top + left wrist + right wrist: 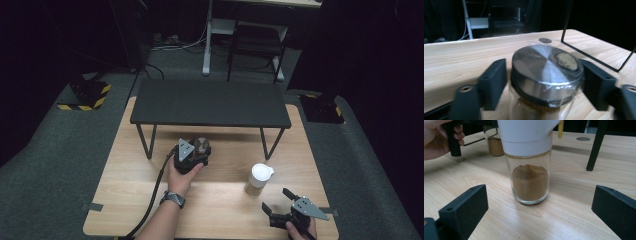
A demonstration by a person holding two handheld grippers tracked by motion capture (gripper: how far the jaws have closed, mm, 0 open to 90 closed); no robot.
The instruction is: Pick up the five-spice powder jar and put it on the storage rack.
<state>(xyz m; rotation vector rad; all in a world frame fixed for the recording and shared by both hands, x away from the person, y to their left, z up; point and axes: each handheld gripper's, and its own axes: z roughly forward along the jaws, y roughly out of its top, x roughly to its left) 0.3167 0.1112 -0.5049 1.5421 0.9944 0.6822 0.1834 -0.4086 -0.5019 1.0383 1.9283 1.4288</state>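
While my left gripper sat around the metal-lidded jar, jaws on either side of the lid, I could not tell whether they were pressing it or just beside it. That jar stood upright on the worktop near the front edge of the black shelf. My right gripper was spread wide with the white-lidded jar straight ahead between the jaw lines, upright, so I judged a level forward push would bracket it.
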